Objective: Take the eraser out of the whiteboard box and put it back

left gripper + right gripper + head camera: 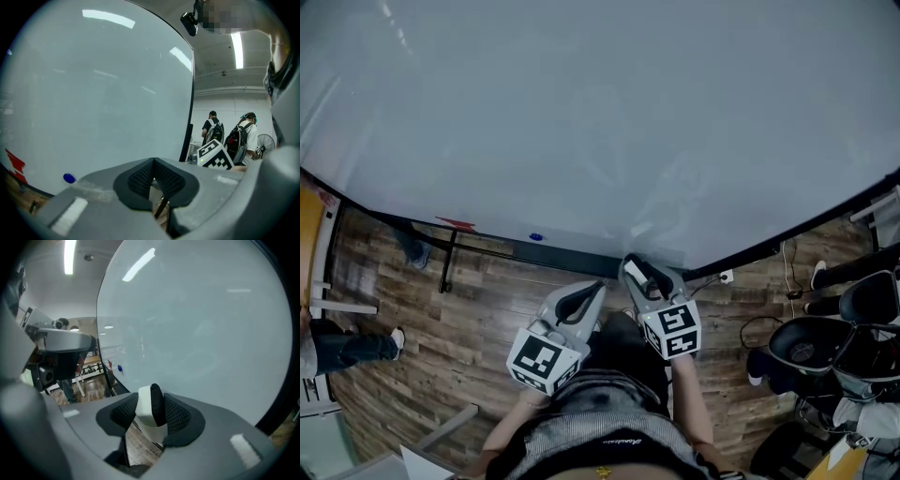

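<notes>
The eraser point(151, 409), a white block with black felt on one face, stands upright between the pads of my right gripper point(150, 401), which is shut on it. In the head view my right gripper point(636, 270) points at the bottom edge of the whiteboard point(600, 122), where a faint clear box point(661, 251) hangs. My left gripper point(587, 292) is held just to its left, above the wooden floor. In the left gripper view the left gripper point(153, 164) has its pads together at the tips, with nothing between them.
A blue magnet point(535, 237) and a red mark point(455, 223) sit near the board's lower edge. The board's black stand leg point(448, 258) rises from the floor at left. Office chairs point(811, 347) crowd the right. Two people point(213, 129) stand beyond the board.
</notes>
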A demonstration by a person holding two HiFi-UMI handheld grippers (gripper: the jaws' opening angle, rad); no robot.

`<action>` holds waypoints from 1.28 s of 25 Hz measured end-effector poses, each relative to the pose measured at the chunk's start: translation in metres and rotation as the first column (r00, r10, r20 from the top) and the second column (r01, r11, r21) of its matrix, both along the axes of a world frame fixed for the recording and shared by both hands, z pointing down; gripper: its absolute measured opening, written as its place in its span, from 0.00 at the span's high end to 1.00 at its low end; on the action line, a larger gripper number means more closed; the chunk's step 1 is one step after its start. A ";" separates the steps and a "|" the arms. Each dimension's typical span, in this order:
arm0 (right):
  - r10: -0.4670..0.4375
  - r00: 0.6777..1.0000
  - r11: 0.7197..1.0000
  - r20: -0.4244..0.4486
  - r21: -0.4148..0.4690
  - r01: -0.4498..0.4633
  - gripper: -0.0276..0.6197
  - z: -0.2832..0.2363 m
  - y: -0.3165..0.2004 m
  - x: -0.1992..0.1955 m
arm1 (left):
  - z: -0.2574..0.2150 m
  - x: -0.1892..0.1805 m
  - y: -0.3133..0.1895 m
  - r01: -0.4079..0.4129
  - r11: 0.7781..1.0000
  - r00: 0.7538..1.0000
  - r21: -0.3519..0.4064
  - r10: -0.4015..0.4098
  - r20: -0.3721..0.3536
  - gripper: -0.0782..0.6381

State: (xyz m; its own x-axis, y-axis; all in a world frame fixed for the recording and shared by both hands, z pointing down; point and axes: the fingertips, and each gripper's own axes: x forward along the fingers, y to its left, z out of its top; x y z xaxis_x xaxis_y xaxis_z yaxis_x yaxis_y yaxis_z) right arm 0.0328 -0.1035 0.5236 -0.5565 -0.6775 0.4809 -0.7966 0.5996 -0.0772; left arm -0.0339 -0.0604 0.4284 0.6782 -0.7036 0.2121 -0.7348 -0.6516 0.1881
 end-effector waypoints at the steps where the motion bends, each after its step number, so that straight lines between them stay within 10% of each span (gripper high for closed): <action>1: 0.003 1.000 1.000 0.006 0.000 -0.003 0.69 0.000 0.000 0.000 | 0.000 0.001 0.001 -0.004 1.000 1.000 -0.001 0.004 0.000 0.89; 20: 0.013 0.997 0.997 0.079 0.077 -0.019 0.65 -0.038 0.038 0.006 | 0.006 0.019 0.017 -0.066 0.998 0.998 -0.010 0.066 -0.011 0.89; 32: -0.027 0.995 0.987 0.095 0.162 0.011 0.90 -0.059 0.055 -0.003 | 0.010 0.023 0.021 -0.056 0.998 0.998 0.000 0.056 0.013 0.89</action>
